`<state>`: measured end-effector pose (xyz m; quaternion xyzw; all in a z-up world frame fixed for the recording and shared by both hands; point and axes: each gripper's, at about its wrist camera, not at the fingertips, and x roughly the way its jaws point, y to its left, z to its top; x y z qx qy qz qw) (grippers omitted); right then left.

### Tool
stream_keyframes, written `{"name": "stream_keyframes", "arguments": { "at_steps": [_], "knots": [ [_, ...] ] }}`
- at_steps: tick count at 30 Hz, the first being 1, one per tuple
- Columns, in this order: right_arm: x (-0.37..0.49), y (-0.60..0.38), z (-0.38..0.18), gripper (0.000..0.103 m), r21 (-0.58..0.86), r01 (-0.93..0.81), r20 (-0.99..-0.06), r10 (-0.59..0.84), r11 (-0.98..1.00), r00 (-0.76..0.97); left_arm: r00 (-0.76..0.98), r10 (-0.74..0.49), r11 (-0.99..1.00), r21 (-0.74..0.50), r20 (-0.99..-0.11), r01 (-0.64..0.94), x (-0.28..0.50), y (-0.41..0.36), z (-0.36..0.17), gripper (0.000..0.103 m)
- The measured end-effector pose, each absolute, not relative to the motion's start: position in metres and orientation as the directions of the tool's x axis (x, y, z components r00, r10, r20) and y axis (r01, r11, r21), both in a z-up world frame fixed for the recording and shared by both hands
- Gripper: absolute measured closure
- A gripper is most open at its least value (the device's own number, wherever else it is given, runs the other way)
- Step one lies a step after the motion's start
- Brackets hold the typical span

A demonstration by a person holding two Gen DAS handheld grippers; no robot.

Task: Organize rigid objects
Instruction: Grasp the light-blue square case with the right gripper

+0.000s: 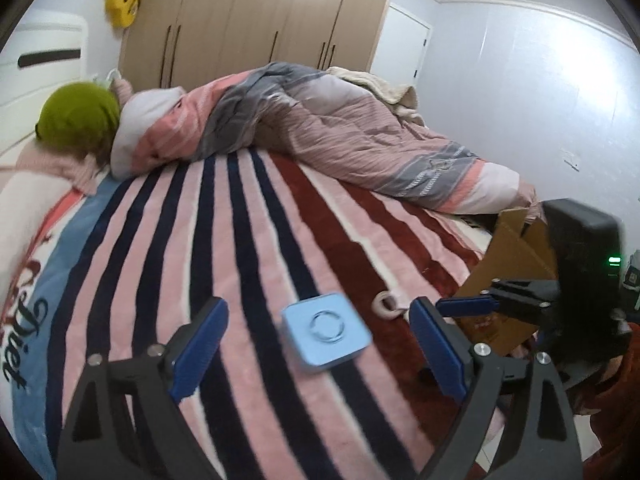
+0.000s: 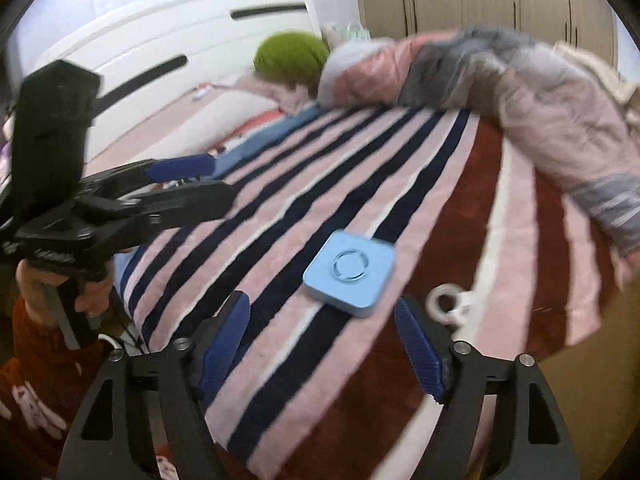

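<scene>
A light blue square box [image 1: 325, 331] with a ring mark on its lid lies flat on the striped blanket [image 1: 256, 248]. It also shows in the right wrist view [image 2: 349, 267]. A small white ring-shaped piece [image 1: 387, 305] lies just right of it, also in the right wrist view [image 2: 448, 304]. My left gripper [image 1: 318, 354] is open, its blue pads on either side of the box and just above it. My right gripper [image 2: 322, 342] is open and empty, just in front of the box. The right gripper appears at the right of the left wrist view [image 1: 472, 305].
A crumpled pink and grey quilt [image 1: 320, 120] lies across the far side of the bed. A green cushion [image 1: 78, 118] sits by the white headboard [image 2: 192, 40]. A cardboard box [image 1: 504, 272] stands at the bed's right edge. Wardrobes [image 1: 256, 20] stand behind.
</scene>
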<state>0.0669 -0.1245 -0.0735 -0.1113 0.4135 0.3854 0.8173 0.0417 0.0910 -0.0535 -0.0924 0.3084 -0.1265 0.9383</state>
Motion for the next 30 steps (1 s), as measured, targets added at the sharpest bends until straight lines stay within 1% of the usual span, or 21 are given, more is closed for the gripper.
{"name": "stream_keyframes", "arguments": {
  "at_steps": [2,7,11,16,22,24,30],
  "knots": [
    [0.078,-0.111,-0.094,0.018,0.145,-0.696,-0.787,0.509,0.703,0.35,0.768,-0.3,0.947,-0.271,-0.566,0.17,0.045,0.103,-0.069,0.013],
    [0.11,-0.083,-0.143,0.018,0.18,-0.618,-0.843,0.444,0.765,0.304,0.745,-0.293,0.945,-0.302,-0.6,0.129,0.057,0.124,-0.099,0.013],
    [0.124,-0.066,-0.164,0.017,0.176,-0.588,-0.861,0.413,0.789,0.297,0.739,-0.302,0.938,-0.328,-0.602,0.116,0.063,0.135,-0.11,0.013],
    [0.133,-0.046,-0.168,0.017,0.155,-0.599,-0.852,0.413,0.785,0.321,0.737,-0.311,0.931,-0.348,-0.6,0.11,0.068,0.143,-0.117,0.013],
    [0.136,-0.025,-0.178,0.017,0.066,-0.624,-0.849,0.372,0.779,0.375,0.738,-0.306,0.928,-0.361,-0.602,0.09,0.07,0.151,-0.12,0.013],
    [0.136,-0.024,-0.177,0.022,0.039,-0.631,-0.836,0.371,0.775,0.405,0.736,-0.303,0.929,-0.361,-0.606,0.086,0.07,0.152,-0.121,0.013],
    [0.122,-0.034,-0.161,0.023,0.03,-0.67,-0.786,0.432,0.742,0.443,0.728,-0.329,0.92,-0.378,-0.602,0.103,0.069,0.146,-0.114,0.013]
  ]
}}
